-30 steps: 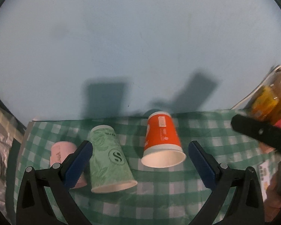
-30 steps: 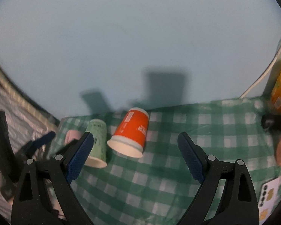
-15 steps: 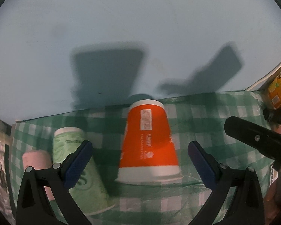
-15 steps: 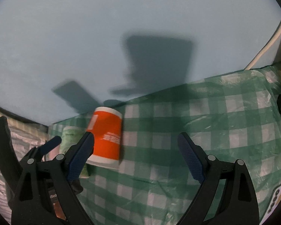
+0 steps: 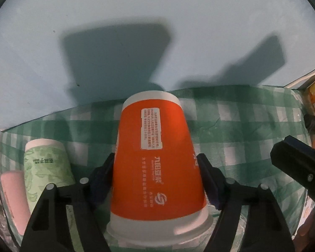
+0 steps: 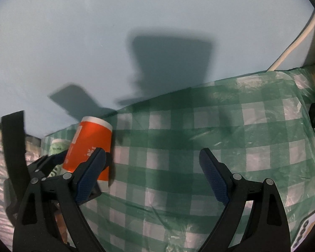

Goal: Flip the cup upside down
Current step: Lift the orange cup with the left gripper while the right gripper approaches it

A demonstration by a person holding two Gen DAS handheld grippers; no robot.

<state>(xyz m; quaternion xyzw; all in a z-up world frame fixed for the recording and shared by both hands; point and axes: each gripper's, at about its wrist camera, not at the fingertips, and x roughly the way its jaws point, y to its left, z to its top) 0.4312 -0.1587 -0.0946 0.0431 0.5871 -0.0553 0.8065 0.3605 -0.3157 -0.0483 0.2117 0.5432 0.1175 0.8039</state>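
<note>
The orange paper cup (image 5: 157,163) stood mouth-down on the green checked tablecloth (image 5: 241,126), white rim at the bottom, printed text inverted. The left gripper (image 5: 156,172) was clamped on the cup's sides, both pads touching it. Just left of it lay a green leaf-patterned cup (image 5: 48,168) and a pink cup (image 5: 12,191). The right gripper (image 6: 152,174) hung with its fingers wide apart, holding nothing, over the surface.

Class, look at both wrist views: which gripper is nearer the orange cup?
Left. The left gripper has a finger on each side of the orange cup; the right gripper stands open beside it, over bare tablecloth.
</note>
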